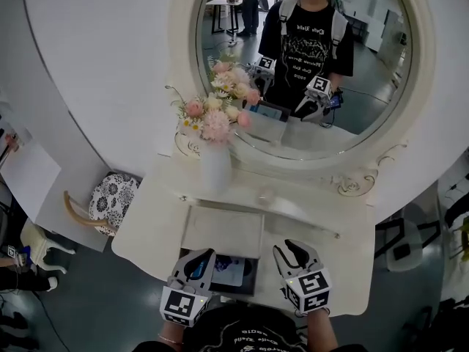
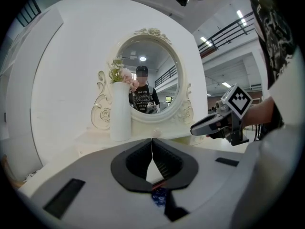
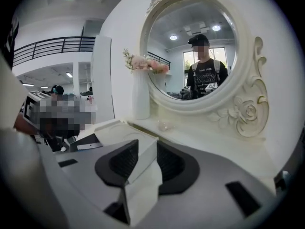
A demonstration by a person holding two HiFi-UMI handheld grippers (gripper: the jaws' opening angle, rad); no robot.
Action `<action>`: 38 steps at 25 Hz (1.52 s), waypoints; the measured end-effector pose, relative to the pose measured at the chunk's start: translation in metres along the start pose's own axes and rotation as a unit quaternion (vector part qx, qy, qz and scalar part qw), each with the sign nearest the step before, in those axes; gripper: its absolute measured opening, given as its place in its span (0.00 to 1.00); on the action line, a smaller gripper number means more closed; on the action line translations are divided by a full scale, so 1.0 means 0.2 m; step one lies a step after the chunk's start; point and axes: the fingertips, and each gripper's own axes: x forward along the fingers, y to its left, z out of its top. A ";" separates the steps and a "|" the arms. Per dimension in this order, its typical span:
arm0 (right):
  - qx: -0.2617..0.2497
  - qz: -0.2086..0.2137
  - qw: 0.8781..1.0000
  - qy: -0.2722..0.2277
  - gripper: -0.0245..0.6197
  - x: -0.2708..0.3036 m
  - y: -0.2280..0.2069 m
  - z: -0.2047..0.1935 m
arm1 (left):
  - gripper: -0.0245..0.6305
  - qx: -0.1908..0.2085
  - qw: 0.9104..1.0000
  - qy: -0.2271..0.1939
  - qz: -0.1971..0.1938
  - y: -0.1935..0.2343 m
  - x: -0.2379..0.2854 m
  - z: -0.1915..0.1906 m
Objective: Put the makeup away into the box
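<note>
On the white vanity table (image 1: 150,222) a box (image 1: 253,284) stands open, its pale lid (image 1: 223,229) raised toward the mirror. A blue patterned item (image 1: 227,270) lies in its dark inside and also shows below my left jaws as a blue patch (image 2: 159,197). My left gripper (image 1: 205,255) hangs over the box's left part, jaws shut tip to tip (image 2: 152,142) on nothing. My right gripper (image 1: 295,246) is just right of the box and open (image 3: 147,144); the lid's white corner (image 3: 147,151) shows in the gap. A small pale round item (image 1: 264,195) sits near the mirror's base.
A white vase of pink flowers (image 1: 215,163) stands at the table's back left. The oval mirror (image 1: 304,64) reflects the person and both grippers. A patterned stool (image 1: 113,196) is on the floor at left. The table's front edge runs just under the grippers.
</note>
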 end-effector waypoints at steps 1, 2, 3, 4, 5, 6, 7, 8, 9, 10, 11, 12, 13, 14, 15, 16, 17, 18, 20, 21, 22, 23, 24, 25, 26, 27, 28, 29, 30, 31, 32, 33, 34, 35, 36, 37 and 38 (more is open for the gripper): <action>0.002 -0.005 1.000 -0.003 0.23 -0.01 -0.01 0.00 | 0.06 -0.001 1.000 0.000 -0.001 -0.01 0.00 0.00; 0.003 -0.007 1.000 -0.005 0.22 -0.02 -0.02 0.00 | 0.06 -0.001 1.000 -0.001 -0.002 -0.01 0.00 0.00; 0.001 -0.008 1.000 -0.007 0.22 -0.02 -0.03 -0.01 | 0.06 -0.001 1.000 -0.004 -0.004 -0.02 0.00 0.01; -0.001 -0.009 1.000 -0.007 0.22 -0.03 -0.03 -0.01 | 0.06 0.000 1.000 -0.007 -0.006 -0.02 0.01 0.01; -0.001 -0.011 1.000 -0.007 0.22 -0.03 -0.04 -0.02 | 0.06 0.000 1.000 -0.010 -0.008 -0.03 0.01 0.02; 0.001 -0.015 1.000 -0.008 0.22 -0.04 -0.04 -0.03 | 0.06 0.000 1.000 -0.011 -0.010 -0.03 0.01 0.02; 0.004 -0.020 1.000 -0.008 0.21 -0.05 -0.06 -0.04 | 0.06 0.001 1.000 -0.010 -0.011 -0.03 0.01 0.02; 0.008 -0.025 1.000 -0.008 0.18 -0.05 -0.07 -0.05 | 0.06 0.001 1.000 -0.009 -0.012 -0.04 0.02 0.02; 0.010 -0.030 0.999 -0.008 0.15 -0.06 -0.08 -0.06 | 0.06 0.000 1.000 -0.008 -0.013 -0.04 0.02 0.01; 0.010 -0.033 0.999 -0.007 0.14 -0.06 -0.08 -0.07 | 0.06 0.000 1.000 -0.007 -0.014 -0.05 0.02 0.01; 0.011 -0.034 0.999 -0.006 0.12 -0.07 -0.09 -0.07 | 0.06 -0.001 1.000 -0.005 -0.015 -0.05 0.02 0.01; 0.011 -0.035 0.999 -0.005 0.11 -0.07 -0.09 -0.08 | 0.06 -0.002 1.000 -0.003 -0.016 -0.06 0.03 0.00; 0.014 -0.037 0.999 -0.004 0.10 -0.07 -0.09 -0.09 | 0.06 -0.003 1.000 0.000 -0.017 -0.06 0.03 0.00; 0.017 -0.040 0.999 -0.003 0.08 -0.08 -0.10 -0.09 | 0.06 -0.002 1.000 0.003 -0.018 -0.06 0.04 0.00; 0.021 -0.044 0.999 -0.003 0.07 -0.08 -0.11 -0.10 | 0.06 -0.001 1.000 0.002 -0.021 -0.07 0.04 0.00; 0.026 -0.048 0.998 -0.005 0.05 -0.08 -0.12 -0.10 | 0.06 0.002 1.000 0.000 -0.025 -0.07 0.05 0.00; 0.029 -0.052 0.998 -0.007 0.05 -0.09 -0.12 -0.10 | 0.06 0.004 1.000 -0.003 -0.027 -0.08 0.06 0.00; 0.030 -0.056 0.998 -0.009 0.05 -0.09 -0.13 -0.10 | 0.06 0.006 1.000 -0.004 -0.029 -0.08 0.06 0.00; 0.026 -0.065 0.997 -0.011 0.05 -0.09 -0.14 -0.10 | 0.06 0.007 0.999 -0.006 -0.031 -0.08 0.07 0.01; 0.021 -0.069 0.997 -0.011 0.05 -0.09 -0.14 -0.10 | 0.06 0.008 0.999 -0.006 -0.031 -0.08 0.08 0.01; 0.017 -0.072 0.997 -0.011 0.05 -0.09 -0.15 -0.10 | 0.06 0.008 0.999 -0.006 -0.032 -0.08 0.08 0.01; 0.014 -0.074 0.997 -0.011 0.05 -0.09 -0.15 -0.10 | 0.06 0.008 0.999 -0.006 -0.032 -0.07 0.08 0.01; 0.014 -0.074 0.997 -0.012 0.05 -0.09 -0.15 -0.09 | 0.06 0.008 0.999 -0.006 -0.032 -0.07 0.08 0.01; 0.014 -0.074 0.997 -0.013 0.05 -0.09 -0.15 -0.09 | 0.06 0.009 0.999 -0.006 -0.033 -0.07 0.09 0.01; 0.016 -0.074 0.997 -0.012 0.05 -0.09 -0.15 -0.09 | 0.06 0.010 0.999 -0.006 -0.033 -0.07 0.09 0.01; 0.016 -0.075 0.997 -0.012 0.05 -0.08 -0.15 -0.09 | 0.06 0.011 0.999 -0.005 -0.033 -0.07 0.09 0.01; 0.016 -0.075 0.997 -0.011 0.05 -0.08 -0.15 -0.09 | 0.06 0.011 0.999 -0.005 -0.033 -0.07 0.09 0.01; 0.015 -0.076 0.997 -0.010 0.05 -0.08 -0.15 -0.09 | 0.06 0.011 0.999 -0.004 -0.033 -0.07 0.09 0.00; 0.013 -0.075 0.997 -0.010 0.05 -0.07 -0.15 -0.09 | 0.06 0.011 0.999 -0.004 -0.033 -0.06 0.09 0.00; 0.012 -0.074 0.997 -0.010 0.05 -0.07 -0.15 -0.09 | 0.06 0.010 0.999 -0.003 -0.033 -0.06 0.09 0.00; 0.010 -0.072 0.997 -0.012 0.05 -0.07 -0.14 -0.09 | 0.06 0.010 0.999 -0.002 -0.032 -0.06 0.09 0.00; 0.008 -0.070 0.997 -0.015 0.05 -0.06 -0.14 -0.09 | 0.06 0.010 0.999 -0.002 -0.032 -0.06 0.10 -0.01; 0.005 -0.069 0.997 -0.017 0.05 -0.06 -0.14 -0.08 | 0.06 0.009 0.999 -0.001 -0.031 -0.05 0.10 -0.01; 0.001 -0.070 0.997 -0.018 0.05 -0.06 -0.14 -0.08 | 0.06 0.008 0.999 0.000 -0.031 -0.05 0.10 -0.01; -0.001 -0.070 0.997 -0.018 0.05 -0.06 -0.13 -0.08 | 0.06 0.009 0.999 0.001 -0.031 -0.06 0.10 -0.01; -0.003 -0.071 0.997 -0.017 0.05 -0.06 -0.13 -0.07 | 0.06 0.011 0.999 0.001 -0.031 -0.06 0.10 -0.01; -0.004 -0.071 0.997 -0.017 0.05 -0.06 -0.13 -0.07 | 0.06 0.012 0.999 0.002 -0.032 -0.06 0.10 -0.01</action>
